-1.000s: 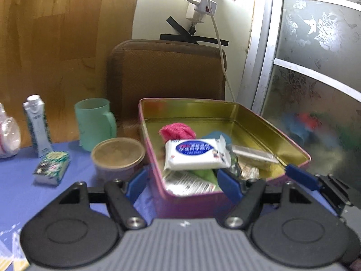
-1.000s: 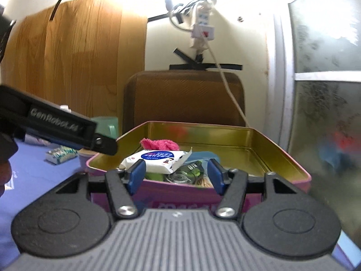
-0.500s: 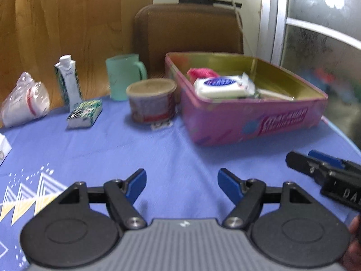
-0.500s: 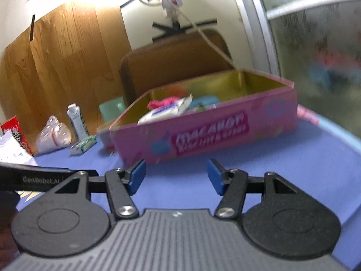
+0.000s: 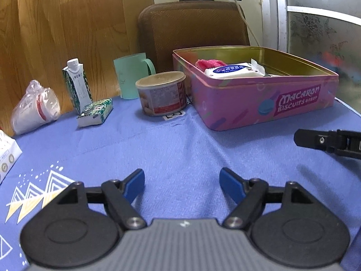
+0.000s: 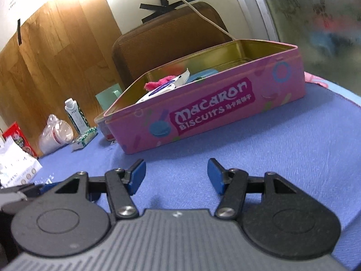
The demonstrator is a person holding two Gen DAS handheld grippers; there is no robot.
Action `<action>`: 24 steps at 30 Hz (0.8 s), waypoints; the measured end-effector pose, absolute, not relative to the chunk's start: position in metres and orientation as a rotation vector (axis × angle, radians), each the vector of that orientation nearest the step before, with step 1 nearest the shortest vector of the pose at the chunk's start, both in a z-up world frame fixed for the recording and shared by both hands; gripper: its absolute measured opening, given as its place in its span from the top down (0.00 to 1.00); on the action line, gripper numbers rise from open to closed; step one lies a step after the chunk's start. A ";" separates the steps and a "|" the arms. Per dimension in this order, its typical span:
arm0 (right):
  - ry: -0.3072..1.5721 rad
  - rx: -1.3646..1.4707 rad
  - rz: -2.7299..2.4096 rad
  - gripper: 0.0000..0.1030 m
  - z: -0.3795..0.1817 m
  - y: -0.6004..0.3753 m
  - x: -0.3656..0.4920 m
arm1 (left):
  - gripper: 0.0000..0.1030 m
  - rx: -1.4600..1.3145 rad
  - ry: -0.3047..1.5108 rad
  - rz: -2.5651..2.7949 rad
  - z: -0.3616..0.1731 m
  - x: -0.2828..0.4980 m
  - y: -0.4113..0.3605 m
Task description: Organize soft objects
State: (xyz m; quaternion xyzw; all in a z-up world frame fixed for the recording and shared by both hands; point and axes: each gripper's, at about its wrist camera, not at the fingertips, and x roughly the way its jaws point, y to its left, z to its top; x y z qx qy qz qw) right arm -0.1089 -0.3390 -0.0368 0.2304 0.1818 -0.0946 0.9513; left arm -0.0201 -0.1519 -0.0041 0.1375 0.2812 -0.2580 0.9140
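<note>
A woven blue cloth [image 5: 180, 149] with a fine herringbone texture is being seen over the table, matt throughout. The biscuit tin [image 5: 266, 103] is showing as thin metal, printed pink outside and glossy gold inside. A fluffy pink cloth [image 5: 208, 63] and a shiny plastic-wrapped wipes pack [image 5: 233, 71] are lying in it. The round tub [image 5: 161, 93] is showing a paper label and a smooth plastic lid. The mug [image 5: 130, 75] is looking like frosted green plastic. A crinkled clear plastic bag [image 5: 33, 106] is wrapping cups. The wall panel [image 5: 67, 22] is appearing as smooth wood grain, the chair back [image 5: 191, 27] as brown woven fabric.
</note>
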 end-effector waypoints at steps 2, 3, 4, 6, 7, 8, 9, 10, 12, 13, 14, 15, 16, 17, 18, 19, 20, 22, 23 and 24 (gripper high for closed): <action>0.371 0.464 -0.191 0.39 -0.037 -0.338 -0.109 | 0.27 0.274 0.583 -0.535 -0.004 -0.019 -0.151; 0.371 0.462 -0.191 0.39 -0.036 -0.337 -0.109 | 0.27 0.269 0.586 -0.537 -0.004 -0.018 -0.150; 0.371 0.461 -0.191 0.39 -0.036 -0.337 -0.109 | 0.27 0.265 0.588 -0.539 -0.004 -0.018 -0.150; 0.369 0.468 -0.186 0.39 -0.036 -0.338 -0.110 | 0.26 0.262 0.589 -0.541 -0.003 -0.018 -0.150; 0.368 0.472 -0.184 0.39 -0.037 -0.339 -0.110 | 0.26 0.264 0.589 -0.541 -0.004 -0.018 -0.150; 0.368 0.475 -0.183 0.39 -0.037 -0.340 -0.111 | 0.26 0.264 0.589 -0.541 -0.004 -0.018 -0.149; 0.367 0.475 -0.183 0.39 -0.037 -0.339 -0.111 | 0.26 0.264 0.588 -0.541 -0.004 -0.017 -0.149; 0.368 0.473 -0.184 0.39 -0.037 -0.339 -0.111 | 0.26 0.263 0.589 -0.542 -0.004 -0.018 -0.149; 0.369 0.472 -0.184 0.39 -0.037 -0.339 -0.111 | 0.26 0.260 0.591 -0.544 -0.004 -0.017 -0.149; 0.369 0.471 -0.184 0.39 -0.036 -0.339 -0.111 | 0.26 0.259 0.591 -0.545 -0.004 -0.017 -0.148; 0.369 0.472 -0.184 0.39 -0.036 -0.339 -0.111 | 0.26 0.258 0.592 -0.545 -0.004 -0.017 -0.148; 0.369 0.472 -0.184 0.39 -0.036 -0.339 -0.111 | 0.26 0.257 0.592 -0.546 -0.004 -0.017 -0.148; 0.369 0.472 -0.184 0.39 -0.036 -0.339 -0.111 | 0.26 0.257 0.592 -0.546 -0.004 -0.017 -0.148; 0.370 0.471 -0.184 0.39 -0.036 -0.339 -0.111 | 0.26 0.257 0.592 -0.546 -0.004 -0.017 -0.148; 0.370 0.471 -0.184 0.39 -0.036 -0.339 -0.111 | 0.26 0.257 0.592 -0.546 -0.004 -0.017 -0.148; 0.369 0.471 -0.185 0.39 -0.036 -0.339 -0.111 | 0.26 0.257 0.592 -0.546 -0.005 -0.017 -0.148; 0.369 0.471 -0.185 0.39 -0.036 -0.339 -0.111 | 0.26 0.256 0.592 -0.546 -0.005 -0.017 -0.148; 0.368 0.472 -0.185 0.39 -0.036 -0.339 -0.111 | 0.26 0.255 0.593 -0.547 -0.005 -0.017 -0.148; 0.368 0.472 -0.185 0.39 -0.036 -0.339 -0.111 | 0.26 0.255 0.593 -0.548 -0.005 -0.017 -0.148; 0.368 0.472 -0.187 0.39 -0.036 -0.338 -0.111 | 0.26 0.254 0.593 -0.549 -0.005 -0.017 -0.148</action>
